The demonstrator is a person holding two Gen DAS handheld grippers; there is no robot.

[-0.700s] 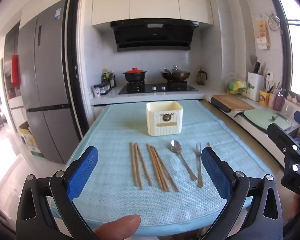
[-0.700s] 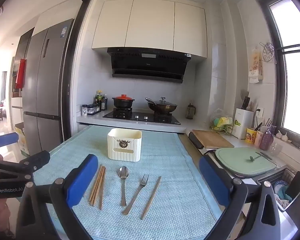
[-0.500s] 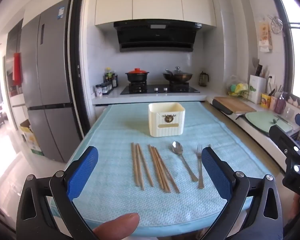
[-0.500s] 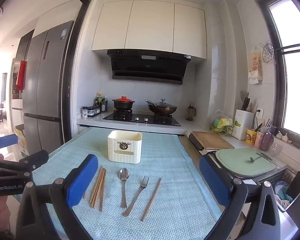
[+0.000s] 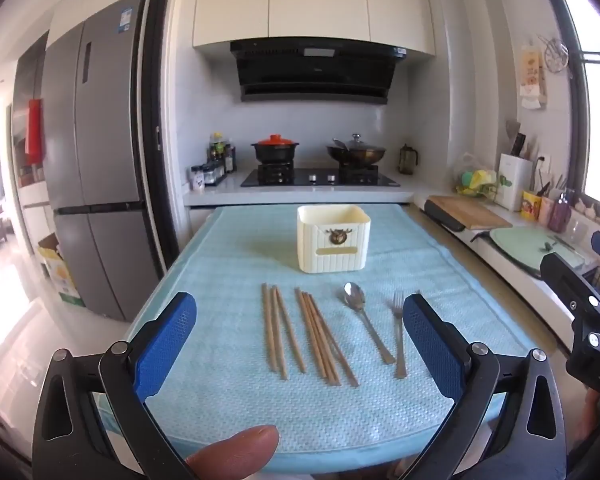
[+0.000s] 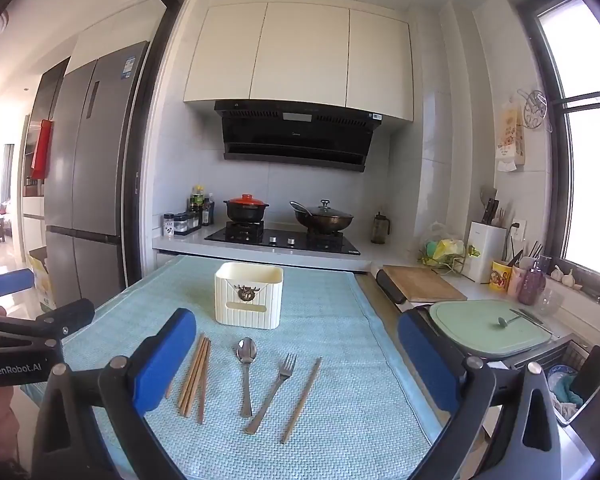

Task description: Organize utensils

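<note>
Change: slight camera drift only against the views a moment back; cutlery and holder lying just as they did; nothing lifted, nothing touched.
Meaning for task: sorting not yet begun, by the look of it; every piece still flat on the cloth, none showing above the holder's rim.
Left gripper (image 5: 300, 344): jaws spread wide, nothing between the blue pads, hovering over the near edge of the table with the chopstick rows framed ahead; a fingertip (image 5: 236, 454) visible at the bottom of its view.
Right gripper (image 6: 296, 364): jaws likewise released and empty, held above the near end of the cloth with spoon and fork framed ahead.
Holder (image 5: 333, 238): one, cream, ribbed, open-topped, upright at mid-table beyond the cutlery; inside not visible.
Chopsticks, left group (image 5: 276, 330): about three, side by side, parallel.
Chopsticks, middle group (image 5: 322, 338): about four or five, bunched and partly overlapping; exact count uncertain.
Single chopstick (image 6: 302, 398): one, alone at the far right of the row, just beside the fork; almost hidden behind the pad in the left view.
Spoon (image 5: 364, 324): one, metal, bowl toward the holder.
Fork (image 5: 398, 332): one, metal, tines toward the holder, just right of the spoon.
Cloth (image 5: 228, 280): one, light blue, covering the table under everything.
Likely next: a closing on one of the pieces nearest the jaws, then a carry to the holder; thin, flat items, so probably awkward to pinch off the cloth.
</note>
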